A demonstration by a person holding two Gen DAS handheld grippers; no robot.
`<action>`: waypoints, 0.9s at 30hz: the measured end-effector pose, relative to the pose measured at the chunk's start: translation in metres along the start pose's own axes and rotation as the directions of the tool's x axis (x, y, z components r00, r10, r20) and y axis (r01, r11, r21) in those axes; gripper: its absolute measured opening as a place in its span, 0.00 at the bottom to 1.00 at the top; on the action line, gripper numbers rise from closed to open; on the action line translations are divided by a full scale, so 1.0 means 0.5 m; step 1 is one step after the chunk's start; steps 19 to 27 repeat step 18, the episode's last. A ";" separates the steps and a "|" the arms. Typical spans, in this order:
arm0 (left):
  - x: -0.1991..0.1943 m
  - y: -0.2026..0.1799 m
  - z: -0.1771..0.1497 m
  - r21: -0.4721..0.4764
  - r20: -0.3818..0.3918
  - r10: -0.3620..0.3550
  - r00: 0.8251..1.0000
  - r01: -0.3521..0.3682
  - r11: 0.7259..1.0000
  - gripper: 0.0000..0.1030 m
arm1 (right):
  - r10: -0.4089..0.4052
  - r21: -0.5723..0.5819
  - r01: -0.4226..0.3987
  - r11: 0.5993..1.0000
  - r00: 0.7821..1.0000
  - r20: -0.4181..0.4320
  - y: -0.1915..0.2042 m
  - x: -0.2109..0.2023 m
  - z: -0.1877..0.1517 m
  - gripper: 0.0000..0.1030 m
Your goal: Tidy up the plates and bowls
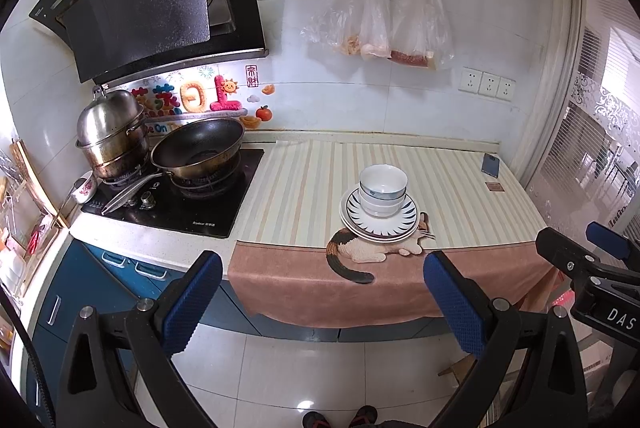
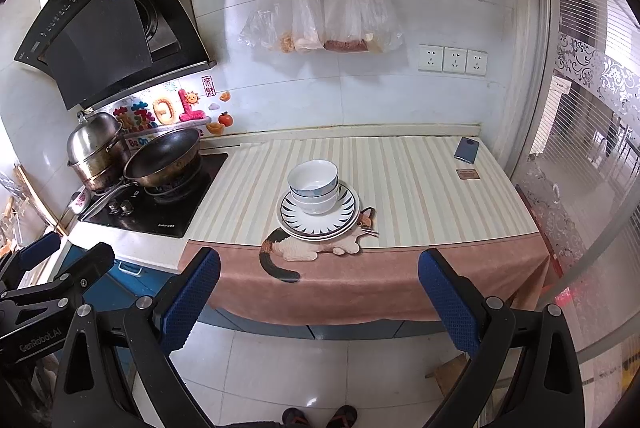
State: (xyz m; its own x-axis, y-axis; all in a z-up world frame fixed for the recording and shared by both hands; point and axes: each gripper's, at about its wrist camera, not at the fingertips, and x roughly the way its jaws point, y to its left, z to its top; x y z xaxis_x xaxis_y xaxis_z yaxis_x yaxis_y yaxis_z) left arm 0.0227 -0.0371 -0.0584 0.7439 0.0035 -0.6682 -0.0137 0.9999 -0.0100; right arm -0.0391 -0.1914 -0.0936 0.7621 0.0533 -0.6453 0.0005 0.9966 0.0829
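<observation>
My left tongs (image 1: 322, 302) wide open, nothing in them, held out over the floor short of the table (image 1: 308, 180) edge. My right tongs (image 2: 318, 302) same: wide open, empty, also back from the table. Each shows at the edge of the other's view, side by side, apart.

Ahead of both, bowls (image 1: 383, 188) nested in a stack, sitting on stacked plates (image 1: 380, 224); top plate has a dark ray pattern on the rim. Exact count of bowls and plates I can't tell. The stack sits near the front of the striped cloth (image 1: 440, 168), its front edge over the cat (image 1: 372, 248) picture on the cloth.

Phone (image 1: 491, 165) lies flat at the far right corner, well apart from the stack, small brown card (image 1: 494, 186) just in front of it. Left of the cloth, hob (image 1: 176, 200) with a wok (image 1: 198, 150) and a steel pot (image 1: 112, 136). Bags (image 1: 384, 16) hang from a wall rail above. Shoes (image 1: 340, 418) visible on the floor below.
</observation>
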 end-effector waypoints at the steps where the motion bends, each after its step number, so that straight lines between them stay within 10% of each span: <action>1: 0.001 0.002 -0.001 0.001 -0.001 0.000 1.000 0.000 1.000 1.00 | -0.001 -0.001 0.001 1.000 1.000 -0.001 0.000 0.000 0.000 0.98; 27: 0.000 0.015 -0.006 -0.002 -0.002 -0.004 1.000 0.004 1.000 1.00 | 0.000 0.001 0.000 1.000 1.000 0.001 0.003 -0.001 -0.008 0.98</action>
